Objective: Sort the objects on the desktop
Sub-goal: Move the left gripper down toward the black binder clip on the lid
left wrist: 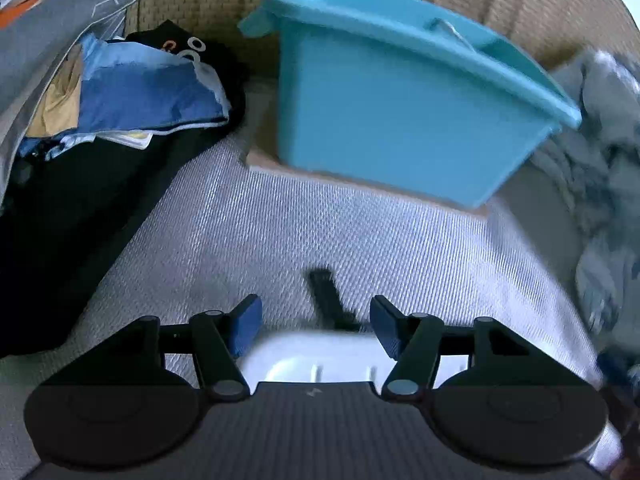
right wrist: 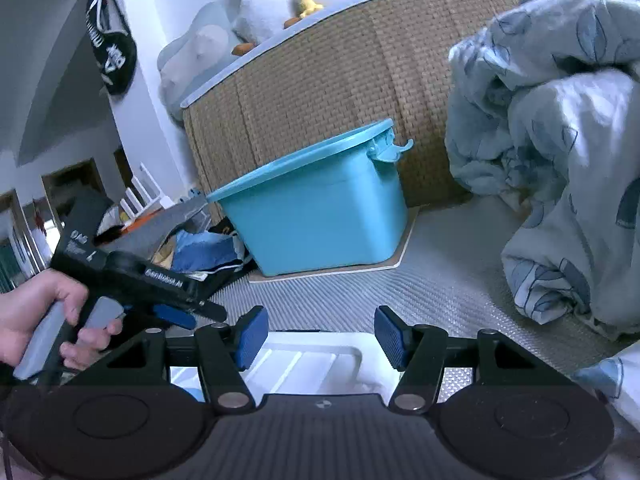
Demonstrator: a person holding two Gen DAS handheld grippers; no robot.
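A teal plastic bin (left wrist: 392,112) stands on a flat board on the grey ribbed mat, ahead of my left gripper (left wrist: 316,328). Its blue pads stand apart with nothing pressed between them. A small dark object (left wrist: 325,296), blurred, lies on the mat just past the fingertips. A white ridged tray (left wrist: 312,356) sits under the fingers. In the right wrist view my right gripper (right wrist: 316,336) is open above the same white tray (right wrist: 304,356). The teal bin (right wrist: 320,208) is further ahead. A hand holds the left gripper (right wrist: 188,314) at the left.
A pile of dark and blue clothes (left wrist: 132,92) lies left of the bin. A crumpled blue-grey quilt (right wrist: 560,160) fills the right side. A woven wicker wall (right wrist: 320,88) rises behind the bin, with plush toys (right wrist: 256,4) on top.
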